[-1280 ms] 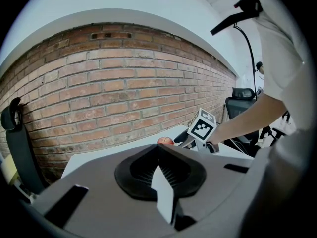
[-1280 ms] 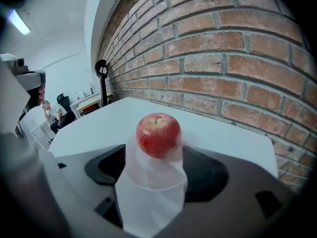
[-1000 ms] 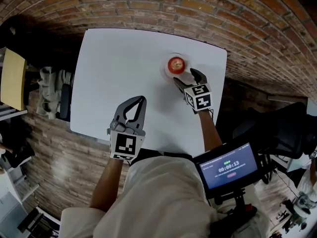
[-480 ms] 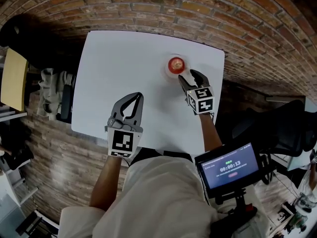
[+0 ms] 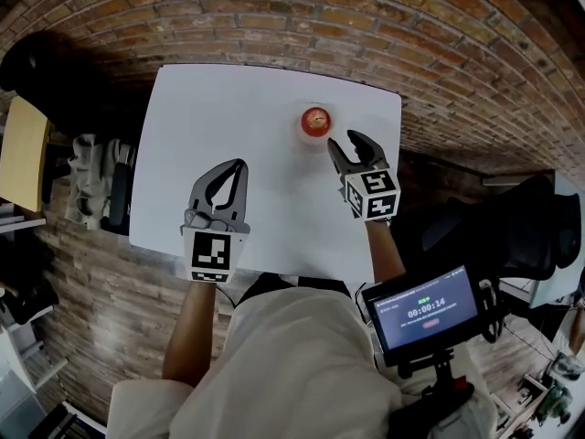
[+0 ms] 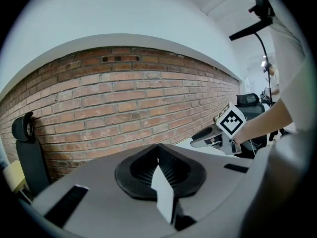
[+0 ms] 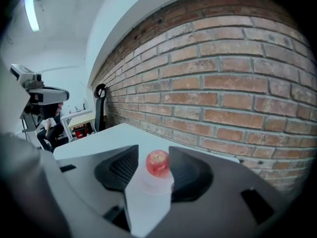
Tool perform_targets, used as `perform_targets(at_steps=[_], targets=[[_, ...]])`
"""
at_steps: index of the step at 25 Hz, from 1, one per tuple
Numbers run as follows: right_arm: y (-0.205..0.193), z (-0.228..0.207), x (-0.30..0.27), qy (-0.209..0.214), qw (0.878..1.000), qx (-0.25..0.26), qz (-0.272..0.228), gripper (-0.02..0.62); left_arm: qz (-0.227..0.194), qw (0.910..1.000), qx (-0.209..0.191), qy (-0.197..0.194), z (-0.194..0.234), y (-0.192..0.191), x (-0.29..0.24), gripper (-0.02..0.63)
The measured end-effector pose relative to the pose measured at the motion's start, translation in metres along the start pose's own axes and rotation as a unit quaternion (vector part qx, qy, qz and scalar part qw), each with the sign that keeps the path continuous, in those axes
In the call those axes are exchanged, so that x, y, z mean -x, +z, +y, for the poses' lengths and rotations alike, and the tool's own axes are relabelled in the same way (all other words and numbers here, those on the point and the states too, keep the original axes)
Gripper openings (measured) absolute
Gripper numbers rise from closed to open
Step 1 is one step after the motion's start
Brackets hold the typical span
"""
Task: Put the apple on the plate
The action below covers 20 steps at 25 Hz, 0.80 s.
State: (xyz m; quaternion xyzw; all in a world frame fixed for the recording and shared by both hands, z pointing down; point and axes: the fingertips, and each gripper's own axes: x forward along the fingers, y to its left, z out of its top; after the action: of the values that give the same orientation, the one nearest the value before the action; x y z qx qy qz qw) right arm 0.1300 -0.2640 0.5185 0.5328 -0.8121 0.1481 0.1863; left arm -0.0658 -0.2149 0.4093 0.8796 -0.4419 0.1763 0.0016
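Note:
A red apple (image 5: 315,119) sits on a small white plate (image 5: 303,130) at the far right of the white table (image 5: 228,99). My right gripper (image 5: 347,141) hangs just short of the plate, clear of the apple. Its jaws are closing with nothing between them. In the right gripper view the apple (image 7: 157,163) and plate (image 7: 157,183) lie beyond the right gripper (image 7: 153,148). My left gripper (image 5: 239,165) hovers over the table's near left part, shut and empty. The left gripper view has the left gripper (image 6: 158,147) with its tips together, and the right gripper (image 6: 214,134) off to the right.
A brick wall (image 7: 237,83) runs behind the table's far edge. A small screen on a stand (image 5: 425,311) stands near right, with a black chair (image 5: 512,227) beyond it. At the left are another black chair (image 5: 55,71) and shelves with clutter (image 5: 91,176).
Both grippers have drawn back from the plate toward me and risen. The right jaws have narrowed. The apple stays on the plate.

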Motion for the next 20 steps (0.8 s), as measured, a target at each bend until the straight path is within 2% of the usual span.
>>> perform_targets(at_steps=[3, 6, 12, 20], targets=[[0.012, 0.003, 0.015, -0.009, 1.000, -0.001, -0.022, 0.185, -0.010, 0.9999, -0.003, 0.000, -0.001, 0.007, 0.003, 0.006], [0.025, 0.005, 0.031, -0.019, 0.999, -0.002, -0.043, 0.146, -0.020, 0.9998, -0.006, -0.003, -0.003, 0.015, 0.005, 0.006], [0.051, 0.011, 0.061, -0.022, 0.996, -0.011, -0.082, 0.146, -0.042, 0.9990, -0.009, -0.010, -0.010, 0.032, 0.007, 0.006], [0.087, 0.016, 0.107, -0.027, 0.991, -0.013, -0.131, 0.101, -0.072, 0.9971, -0.017, -0.019, -0.021, 0.056, 0.015, 0.006]])
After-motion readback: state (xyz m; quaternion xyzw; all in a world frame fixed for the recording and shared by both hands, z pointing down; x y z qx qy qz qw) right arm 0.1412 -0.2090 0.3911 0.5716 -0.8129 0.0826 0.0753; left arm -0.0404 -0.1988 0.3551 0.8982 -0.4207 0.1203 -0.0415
